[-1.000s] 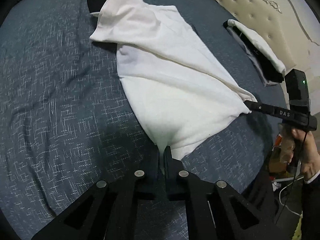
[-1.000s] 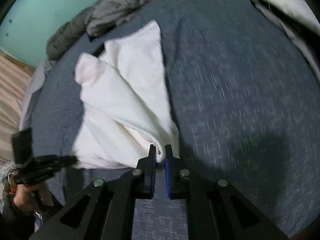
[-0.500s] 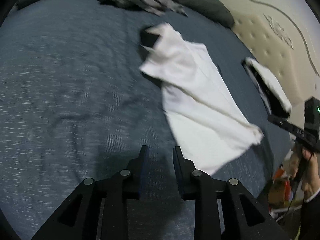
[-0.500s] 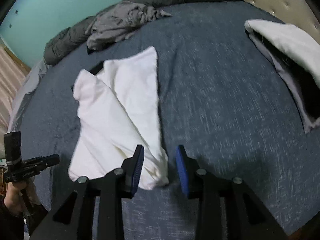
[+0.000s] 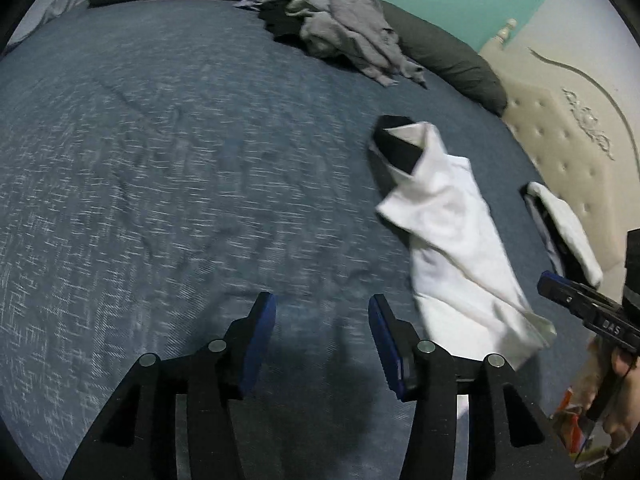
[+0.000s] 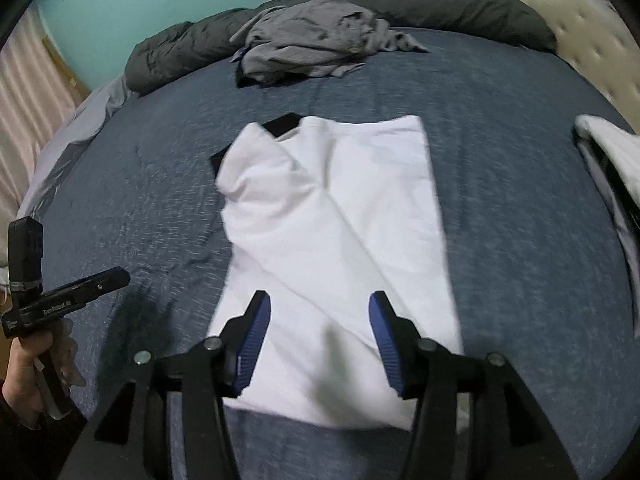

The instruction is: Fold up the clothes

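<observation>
A white garment (image 6: 340, 216) with black trim at its far end lies partly folded lengthwise on the blue bedspread (image 6: 500, 140). It also shows at the right of the left wrist view (image 5: 452, 240). My right gripper (image 6: 318, 312) is open and empty, hovering over the garment's near end. My left gripper (image 5: 322, 312) is open and empty over bare bedspread (image 5: 160, 160), to the left of the garment. The left gripper also shows at the left edge of the right wrist view (image 6: 100, 282), and the right gripper at the right edge of the left wrist view (image 5: 560, 284).
A crumpled grey garment (image 6: 316, 40) lies at the far side against a dark rolled duvet (image 6: 440, 4). A folded white and black pile (image 6: 612, 160) sits at the right by the padded headboard (image 5: 560, 128).
Both grippers let go of the white garment's corners, opened wide and pulled back. The garment now lies flat on the bed. The left gripper swung left, away from it.
</observation>
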Demonstrator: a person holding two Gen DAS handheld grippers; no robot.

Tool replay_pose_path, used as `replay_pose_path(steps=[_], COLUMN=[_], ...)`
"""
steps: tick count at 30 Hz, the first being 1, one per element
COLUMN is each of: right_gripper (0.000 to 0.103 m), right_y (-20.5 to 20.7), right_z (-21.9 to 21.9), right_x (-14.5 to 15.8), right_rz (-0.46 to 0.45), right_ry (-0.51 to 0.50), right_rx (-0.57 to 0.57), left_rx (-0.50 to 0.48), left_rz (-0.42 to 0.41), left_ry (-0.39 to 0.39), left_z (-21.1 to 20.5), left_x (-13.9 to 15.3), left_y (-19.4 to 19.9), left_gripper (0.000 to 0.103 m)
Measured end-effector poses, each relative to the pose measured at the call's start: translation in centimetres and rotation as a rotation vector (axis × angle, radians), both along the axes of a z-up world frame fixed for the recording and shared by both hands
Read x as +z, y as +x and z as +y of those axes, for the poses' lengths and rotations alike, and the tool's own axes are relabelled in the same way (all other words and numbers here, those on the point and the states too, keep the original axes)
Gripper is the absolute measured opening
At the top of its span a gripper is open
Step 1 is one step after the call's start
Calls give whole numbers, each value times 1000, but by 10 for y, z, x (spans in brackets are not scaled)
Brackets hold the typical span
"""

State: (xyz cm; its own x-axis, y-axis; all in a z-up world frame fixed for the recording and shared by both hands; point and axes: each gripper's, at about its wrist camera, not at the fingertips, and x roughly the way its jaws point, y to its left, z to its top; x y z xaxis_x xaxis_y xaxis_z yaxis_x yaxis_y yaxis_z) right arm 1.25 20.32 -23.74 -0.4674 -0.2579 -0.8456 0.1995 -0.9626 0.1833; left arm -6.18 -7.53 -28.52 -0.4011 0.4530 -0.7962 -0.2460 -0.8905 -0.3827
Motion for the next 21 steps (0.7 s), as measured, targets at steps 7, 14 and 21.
replay_pose_path(steps=[7,14,21], right_gripper=[52,52,52], right_y=[-26,-48,-63], right_z=[-49,-106,-145], right_x=[-21,-38,-66], right_rz=[17,74,74], right_ry=[17,90,217], right_rx=[61,182,215], left_rx=[-41,-34,-18], left_rz=[-13,-23,-55], left_ry=[13,47,89], left_z=[0,-10,-18], left_x=[-22,-28,-35], left_y=[-17,-25,-24], left_gripper=[53,55,55])
